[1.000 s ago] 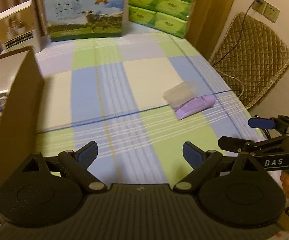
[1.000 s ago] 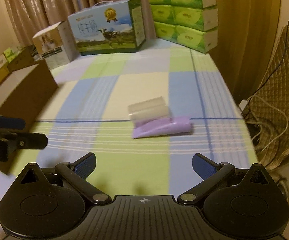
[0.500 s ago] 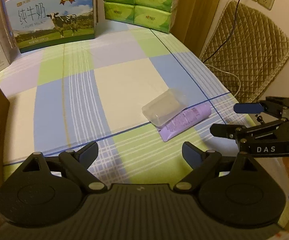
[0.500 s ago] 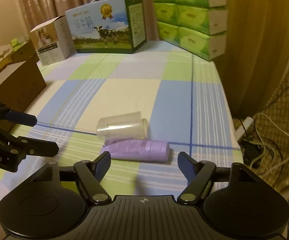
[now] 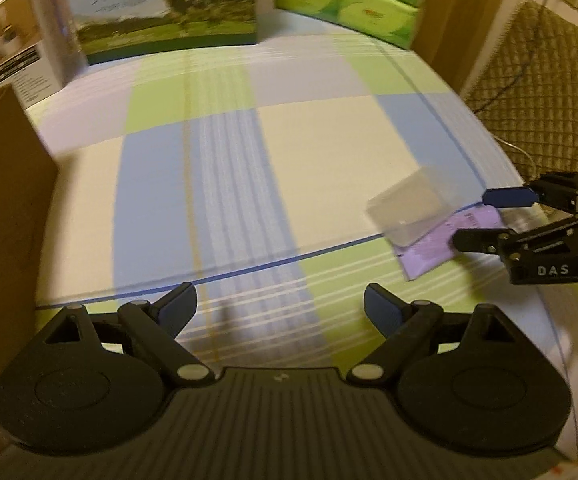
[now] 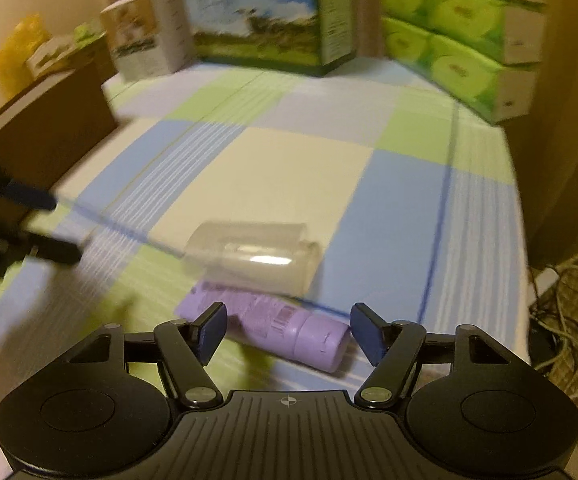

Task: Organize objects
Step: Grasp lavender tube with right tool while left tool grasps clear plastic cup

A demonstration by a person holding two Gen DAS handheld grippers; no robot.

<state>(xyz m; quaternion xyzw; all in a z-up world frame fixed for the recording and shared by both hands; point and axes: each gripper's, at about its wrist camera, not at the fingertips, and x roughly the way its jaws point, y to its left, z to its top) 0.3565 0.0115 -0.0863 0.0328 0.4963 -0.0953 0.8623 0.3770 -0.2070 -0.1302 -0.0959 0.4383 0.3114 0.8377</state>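
Note:
A purple tube (image 6: 277,320) lies on the checked tablecloth (image 6: 289,168), with a clear plastic cup (image 6: 249,256) on its side just behind it. My right gripper (image 6: 287,334) is open, its fingers on either side of the tube's cap end, low over the cloth. In the left wrist view the cup (image 5: 409,212) and tube (image 5: 445,240) lie at the right, with the right gripper (image 5: 485,216) over them. My left gripper (image 5: 281,310) is open and empty above the cloth, well left of them.
A brown cardboard box (image 5: 1,208) stands at the left edge. A milk carton box (image 6: 257,12), a smaller white box (image 6: 145,36) and stacked green tissue packs (image 6: 461,36) line the back. A quilted chair (image 5: 537,92) and cables (image 6: 569,312) are to the right.
My right gripper has moved forward and down so its open fingers now flank the purple tube. My left gripper has swung left, so the cup and tube sit farther right in its view.

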